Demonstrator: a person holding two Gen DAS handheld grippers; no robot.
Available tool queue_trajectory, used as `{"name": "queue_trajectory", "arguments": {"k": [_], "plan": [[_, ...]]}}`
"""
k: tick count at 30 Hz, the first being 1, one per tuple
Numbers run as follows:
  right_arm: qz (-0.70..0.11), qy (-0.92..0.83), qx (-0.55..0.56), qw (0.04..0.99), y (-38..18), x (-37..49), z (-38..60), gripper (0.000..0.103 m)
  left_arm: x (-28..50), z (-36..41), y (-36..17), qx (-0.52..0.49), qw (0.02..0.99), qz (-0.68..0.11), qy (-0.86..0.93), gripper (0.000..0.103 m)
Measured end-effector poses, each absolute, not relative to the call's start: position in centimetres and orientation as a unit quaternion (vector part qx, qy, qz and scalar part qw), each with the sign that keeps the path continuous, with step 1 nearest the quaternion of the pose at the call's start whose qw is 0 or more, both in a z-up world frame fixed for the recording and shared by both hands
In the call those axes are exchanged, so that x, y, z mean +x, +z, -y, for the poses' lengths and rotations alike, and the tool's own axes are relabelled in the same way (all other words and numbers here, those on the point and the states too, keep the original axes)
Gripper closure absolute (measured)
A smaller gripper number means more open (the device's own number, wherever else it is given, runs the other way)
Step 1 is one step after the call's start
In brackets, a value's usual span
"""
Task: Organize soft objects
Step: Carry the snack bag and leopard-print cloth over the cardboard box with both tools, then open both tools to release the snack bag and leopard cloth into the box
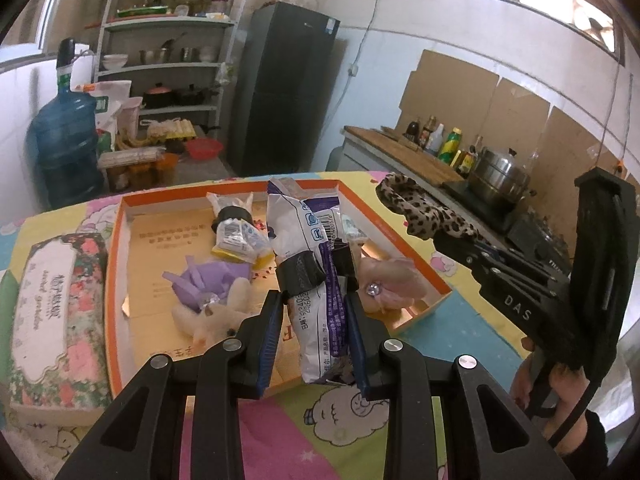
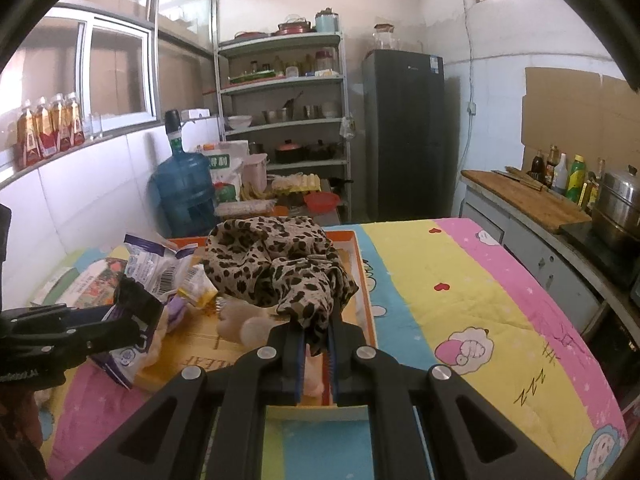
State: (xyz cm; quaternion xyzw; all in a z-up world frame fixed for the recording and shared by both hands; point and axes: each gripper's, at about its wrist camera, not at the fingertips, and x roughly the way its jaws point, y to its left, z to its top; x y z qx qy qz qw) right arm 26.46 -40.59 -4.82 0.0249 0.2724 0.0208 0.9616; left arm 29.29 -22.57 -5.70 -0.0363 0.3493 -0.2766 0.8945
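My left gripper (image 1: pixel 322 274) is shut on a white and purple soft packet (image 1: pixel 312 320), held over the orange-rimmed cardboard box (image 1: pixel 114 248). In the box lie a cream plush toy in a purple dress (image 1: pixel 208 288), small sachets (image 1: pixel 236 236) and a pink fluffy piece with a gem (image 1: pixel 386 280). To the right, my right gripper (image 1: pixel 444 236) carries a leopard-print cloth (image 1: pixel 424 208). In the right wrist view the right gripper (image 2: pixel 316 322) is shut on that cloth (image 2: pixel 276 264), bunched above the box's right rim (image 2: pixel 366 280). The left gripper (image 2: pixel 138 312) and its packet (image 2: pixel 156 268) show at the left.
A floral tissue box (image 1: pixel 56 312) lies left of the cardboard box. A cartoon-print cloth covers the table (image 2: pixel 460 300). A counter with bottles and a steel pot (image 2: pixel 620 200) runs along the right. Shelves, a fridge (image 2: pixel 404 132) and a water jug (image 2: pixel 184 196) stand behind.
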Motion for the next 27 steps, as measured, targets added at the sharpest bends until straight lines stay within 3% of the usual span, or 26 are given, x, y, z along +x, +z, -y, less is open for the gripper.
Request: {"name": "queue_trajectory", "arguments": {"k": [15, 21, 27], "plan": [[-0.321, 0.062, 0.023, 0.945, -6.6, 29.7, 41.4, 0.092, 31.1, 24.2, -7.5, -0.045, 0.884, -0.376, -0.273, 0.07], [-0.332, 0.073, 0.027, 0.94, -7.3, 30.1, 41.2, 0.089, 31.7, 23.5, -7.8, -0.061, 0.881, -0.381, -0.275, 0.062], [-0.336, 0.073, 0.026, 0.939, -7.4, 30.0, 41.0, 0.088, 31.6, 22.8, -7.7, -0.076, 0.882, -0.379, -0.269, 0.047]]}}
